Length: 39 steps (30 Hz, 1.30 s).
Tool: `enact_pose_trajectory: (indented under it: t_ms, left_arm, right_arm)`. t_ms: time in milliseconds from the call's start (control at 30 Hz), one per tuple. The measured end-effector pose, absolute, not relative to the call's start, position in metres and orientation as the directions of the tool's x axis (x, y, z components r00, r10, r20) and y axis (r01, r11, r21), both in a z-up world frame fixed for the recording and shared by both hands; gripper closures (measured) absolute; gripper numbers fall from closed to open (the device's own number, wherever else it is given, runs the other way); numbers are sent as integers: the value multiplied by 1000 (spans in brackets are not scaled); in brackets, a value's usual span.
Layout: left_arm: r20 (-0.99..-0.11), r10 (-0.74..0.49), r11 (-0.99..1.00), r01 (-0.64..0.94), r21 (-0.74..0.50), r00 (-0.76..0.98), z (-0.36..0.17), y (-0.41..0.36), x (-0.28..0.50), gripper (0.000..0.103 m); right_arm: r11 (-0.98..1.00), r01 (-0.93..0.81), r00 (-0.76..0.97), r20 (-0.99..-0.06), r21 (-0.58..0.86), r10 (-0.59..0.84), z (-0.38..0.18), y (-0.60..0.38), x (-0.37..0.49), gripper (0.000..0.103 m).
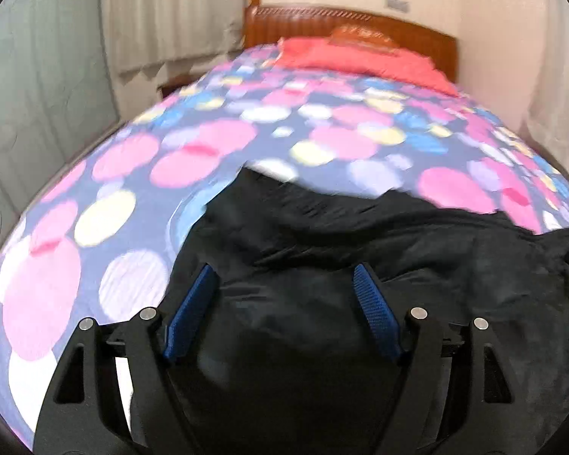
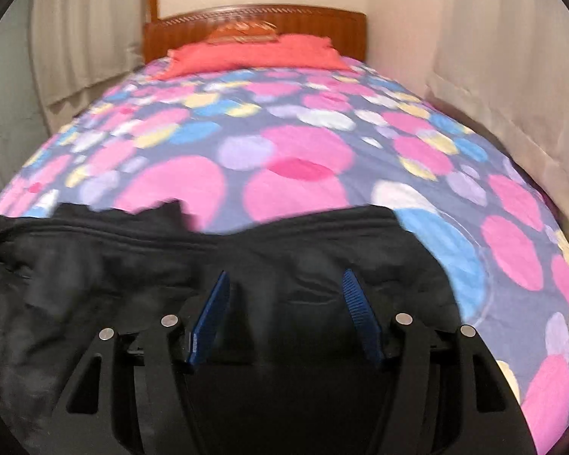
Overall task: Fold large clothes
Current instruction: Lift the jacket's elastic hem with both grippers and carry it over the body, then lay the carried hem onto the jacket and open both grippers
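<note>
Black garment [image 1: 322, 250] spread across near end of bed [image 1: 132, 174], on dotted bedspread. Left tongs [image 1: 284, 276] spread wide above garment's left portion, gripping nothing. Right tongs [image 2: 286, 278] likewise spread wide above right portion. Red pillow [image 2: 254, 55] against wooden headboard [image 2: 322, 22].

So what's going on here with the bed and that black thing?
A person is working with two hand-held grippers to fold a black garment lying on a bed with a dotted bedspread. The left gripper and the right gripper both sit over the dark cloth with their blue fingers spread apart, neither visibly pinching it. A red pillow lies by the wooden headboard.
</note>
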<state>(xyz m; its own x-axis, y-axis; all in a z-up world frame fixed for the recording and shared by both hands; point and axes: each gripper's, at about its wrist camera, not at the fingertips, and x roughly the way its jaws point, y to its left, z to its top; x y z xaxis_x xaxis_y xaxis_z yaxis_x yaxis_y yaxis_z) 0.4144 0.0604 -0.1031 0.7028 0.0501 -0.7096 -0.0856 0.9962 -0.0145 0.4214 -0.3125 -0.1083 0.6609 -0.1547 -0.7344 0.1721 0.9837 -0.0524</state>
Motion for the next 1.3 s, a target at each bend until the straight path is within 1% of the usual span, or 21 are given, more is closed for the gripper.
enact_pose_trajectory:
  t_ms: [67,167,233,333,433,500,633,767,900,967,1067,1133,1233,1267,1300]
  left_arm:
    - [-742,56,996,-92,-8,668,-117,63,420,27]
    - [-759,97,995,-88,52,644,-136,56,426,26]
    - [-764,99,994,-95,49,637,-142,55,431,24]
    - [-778,73,995,-98,15,624,-152,59,436,21]
    - [-778,68,995,-100,7,624,-156,60,439,19]
    - [-778,82,995,-101,23,622,-155,58,440,19]
    - [-787,77,995,-92,27,612,-140,59,430,20]
    - [-763,25,994,-94,-48,646,-115,71,390,20]
    - [-736,15,977,-166,-133,677,-99,94,344,19]
    - [-725,5,957,-215,-197,688,-97,108,316,18]
    - [-723,-16,917,-279,-286,690,-104,128,274,18]
    - [-723,-23,895,-309,-323,690,-111,134,254,18]
    - [-719,-118,837,-321,-444,685,-128,137,230,14]
    - [-719,-143,824,-320,-467,680,-132,137,228,11]
    - [-723,-170,811,-322,-488,669,-138,135,229,11]
  right_arm:
    - [981,188,638,-754,-43,-155,-121,-321,424,41]
    - [982,181,605,-781,-51,-152,-141,-321,431,35]
    - [981,186,600,-786,-48,-152,-147,-321,433,34]
    - [980,198,612,-781,0,-124,-156,-328,434,32]
    - [979,204,621,-773,2,-128,-157,-326,432,32]
    - [979,205,619,-775,1,-129,-155,-326,432,32]
    - [976,217,621,-774,15,-126,-150,-328,424,32]
    - [972,228,651,-751,60,-106,-130,-333,387,31]
    - [960,269,672,-730,81,-127,-115,-351,340,29]
    - [949,301,668,-730,89,-144,-111,-364,317,29]
    - [928,348,648,-750,137,-132,-112,-386,288,28]
    - [907,381,632,-766,178,-115,-120,-397,270,28]
    - [878,413,620,-781,242,-76,-134,-403,249,28]
    - [870,420,617,-785,261,-62,-139,-402,247,28]
    - [857,426,617,-786,290,-41,-144,-402,244,27]
